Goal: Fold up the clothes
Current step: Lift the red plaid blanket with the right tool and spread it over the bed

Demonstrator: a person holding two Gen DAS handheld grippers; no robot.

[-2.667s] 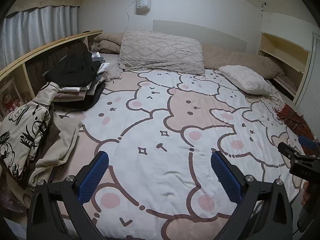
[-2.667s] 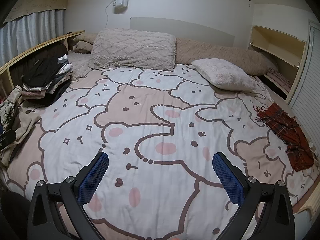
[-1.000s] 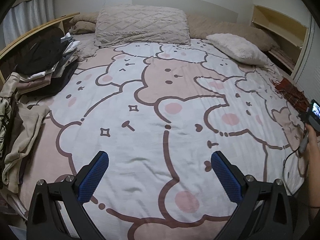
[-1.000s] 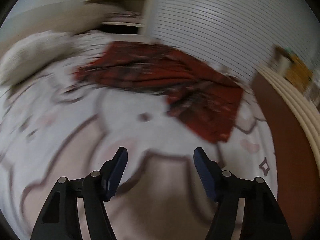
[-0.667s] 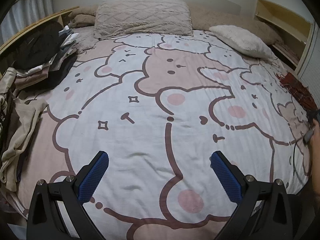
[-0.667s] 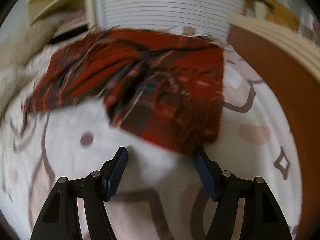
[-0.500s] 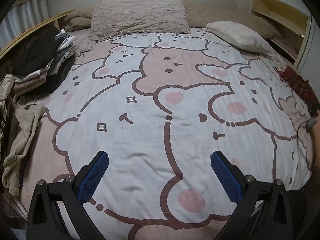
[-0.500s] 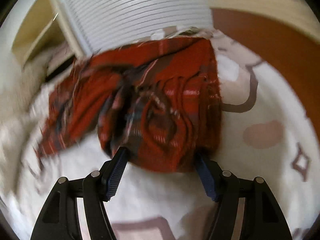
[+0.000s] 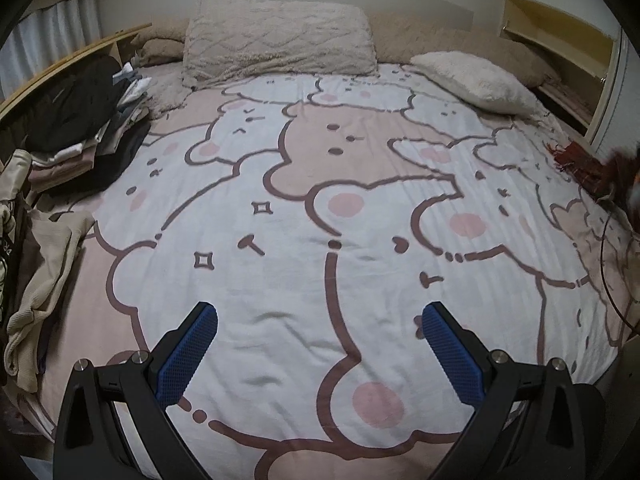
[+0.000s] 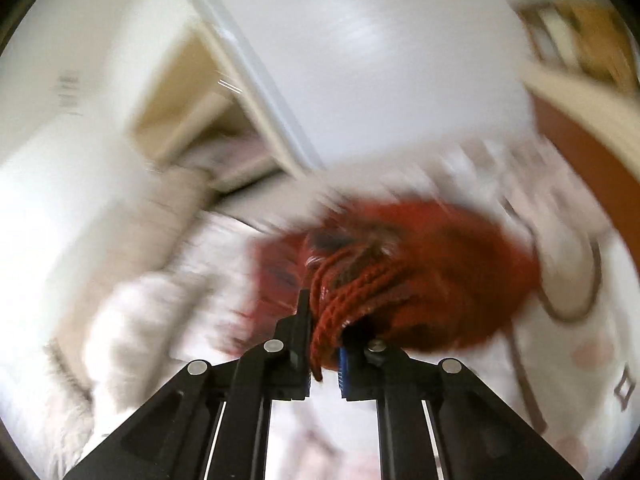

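A red plaid garment with twisted red fringe hangs bunched from my right gripper, which is shut on it and lifts it off the bed's right side; that view is motion-blurred. In the left wrist view the same garment shows at the far right edge of the bed. My left gripper is open and empty, hovering above the front middle of the bear-print bedspread.
A pile of folded dark and light clothes sits at the bed's left, with beige and printed garments hanging nearer. Pillows line the headboard. A white ribbed door and shelves stand at the right.
My right gripper swung to the red garment at the bed's right edge, closed on it and lifted it. My left gripper stayed open and shifted only slightly.
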